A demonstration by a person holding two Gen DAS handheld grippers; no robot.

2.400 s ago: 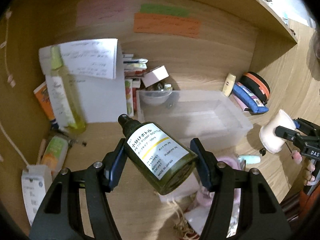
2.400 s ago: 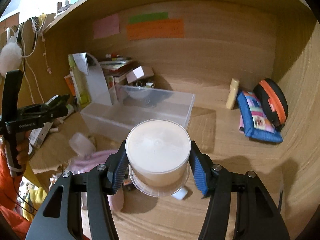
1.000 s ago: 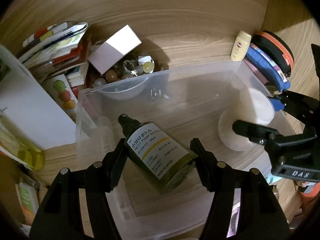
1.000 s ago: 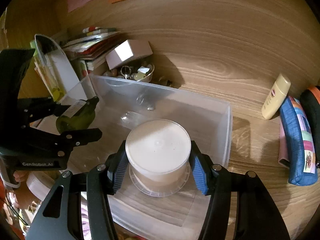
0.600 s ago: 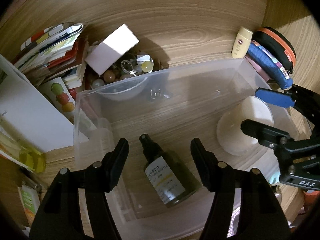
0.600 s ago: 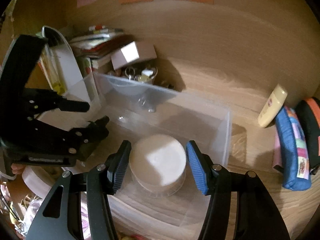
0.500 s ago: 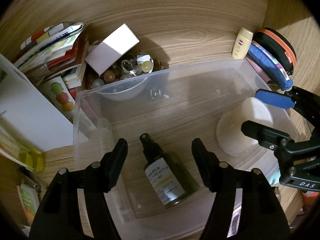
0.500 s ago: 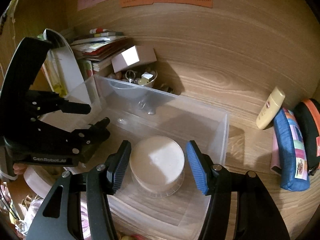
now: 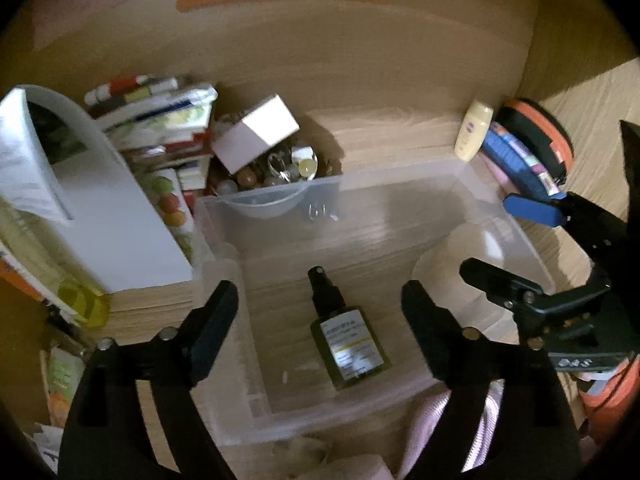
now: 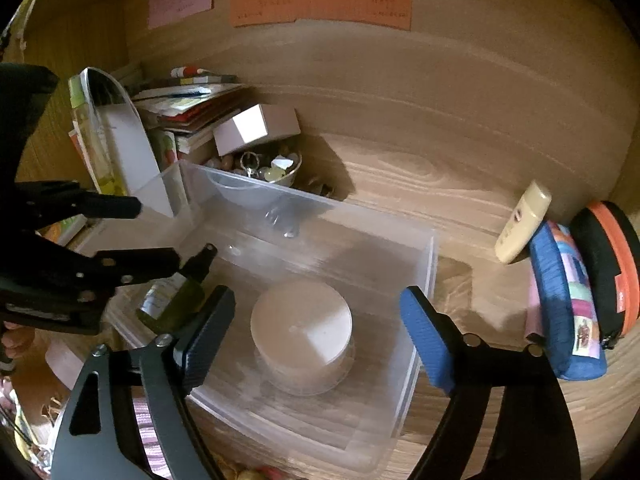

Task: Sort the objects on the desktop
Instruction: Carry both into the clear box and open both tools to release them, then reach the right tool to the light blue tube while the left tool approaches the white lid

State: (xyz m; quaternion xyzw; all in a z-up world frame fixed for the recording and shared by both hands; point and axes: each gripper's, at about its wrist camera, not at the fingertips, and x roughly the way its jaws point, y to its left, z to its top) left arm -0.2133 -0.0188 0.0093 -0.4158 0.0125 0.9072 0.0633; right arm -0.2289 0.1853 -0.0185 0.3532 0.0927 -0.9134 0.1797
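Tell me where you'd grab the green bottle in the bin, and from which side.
Probably the bottle body at the label, from above, fingers across its width. It lies flat on the bin floor, cap pointing toward the back wall, so the long sides are exposed; the neck looks too narrow for a steady hold. The left gripper is open right over it. The jar stands apart, so it shouldn't interfere.

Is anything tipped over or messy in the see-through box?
The green bottle lies on its side on the floor of the box instead of standing. The white jar beside it sits upright. Nothing looks spilled or broken. Both grippers hang open above.
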